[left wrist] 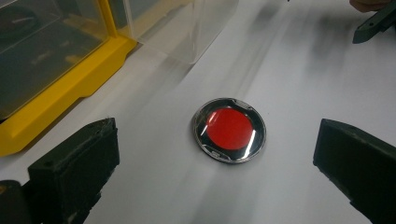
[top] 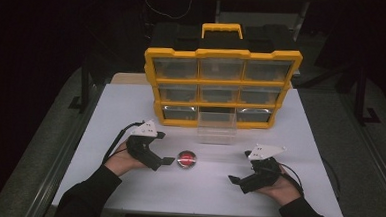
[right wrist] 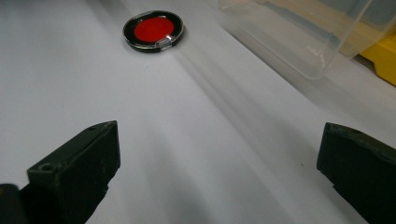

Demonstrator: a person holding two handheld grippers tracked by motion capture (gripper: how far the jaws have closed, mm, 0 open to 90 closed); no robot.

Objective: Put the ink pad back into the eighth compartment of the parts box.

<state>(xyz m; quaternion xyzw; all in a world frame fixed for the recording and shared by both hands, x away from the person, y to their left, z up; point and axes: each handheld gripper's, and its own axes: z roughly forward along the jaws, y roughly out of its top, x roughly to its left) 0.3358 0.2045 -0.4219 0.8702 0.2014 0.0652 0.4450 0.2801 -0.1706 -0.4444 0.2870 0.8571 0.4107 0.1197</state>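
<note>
High view — small round red disc in a black-rimmed clear case (top: 187,159) flat on the white surface (top: 131,110), just beside the left gripper (top: 164,161); clear plastic drawer (top: 216,127) pulled out of the yellow organiser cabinet (top: 221,87). Left gripper view — jaws wide apart, disc (left wrist: 229,129) ahead between them; risk: the thin, flat case may skid or flip when pinched. Right gripper view — right gripper (right wrist: 219,177), jaws apart, disc (right wrist: 153,31) well ahead.

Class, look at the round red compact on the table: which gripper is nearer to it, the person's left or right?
Left. The left gripper sits just beside the red compact, jaws open toward it. The right gripper lies farther off on the other side, also open.
</note>
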